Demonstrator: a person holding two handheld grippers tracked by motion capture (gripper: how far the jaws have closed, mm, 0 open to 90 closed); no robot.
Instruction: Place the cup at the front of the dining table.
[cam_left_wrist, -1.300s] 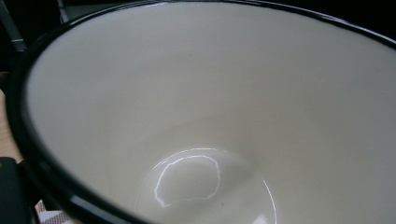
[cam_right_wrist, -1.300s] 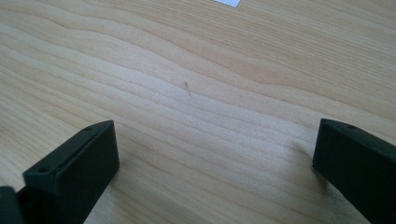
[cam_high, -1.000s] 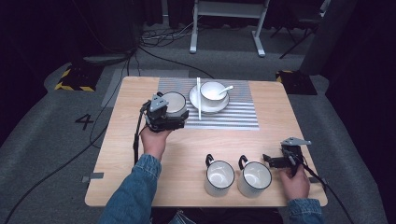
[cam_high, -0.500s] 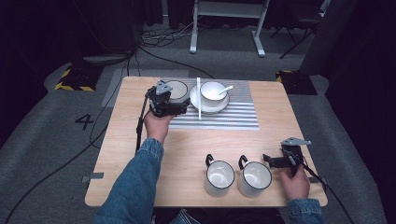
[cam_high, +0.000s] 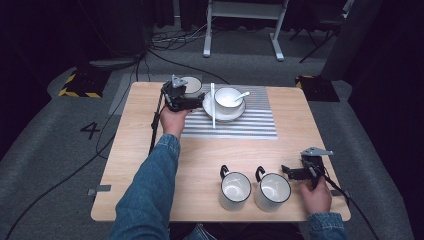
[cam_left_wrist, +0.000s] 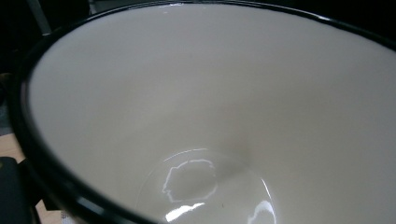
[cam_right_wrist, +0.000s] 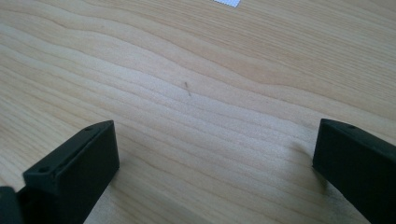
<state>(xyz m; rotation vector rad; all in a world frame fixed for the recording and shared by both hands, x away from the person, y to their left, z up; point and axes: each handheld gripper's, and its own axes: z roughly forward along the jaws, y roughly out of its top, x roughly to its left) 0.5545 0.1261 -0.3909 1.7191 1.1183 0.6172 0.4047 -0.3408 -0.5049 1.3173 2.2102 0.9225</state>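
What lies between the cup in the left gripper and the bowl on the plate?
In the high view, a white chopstick lies between the cup and the bowl, on the striped mat.

1. The mug (cam_high: 191, 85) sits in the left gripper (cam_high: 186, 98), at the table's (cam_high: 150, 165) far edge.
2. Just right of that gripper lie a chopstick (cam_high: 212, 105) and a plate (cam_high: 235, 111) bearing a bowl (cam_high: 227, 97) with a spoon (cam_high: 241, 95).
3. All three rest on the mat (cam_high: 250, 125).
4. Just left of the right gripper (cam_high: 290, 172) stand two mugs (cam_high: 272, 190) side by side at the near edge.
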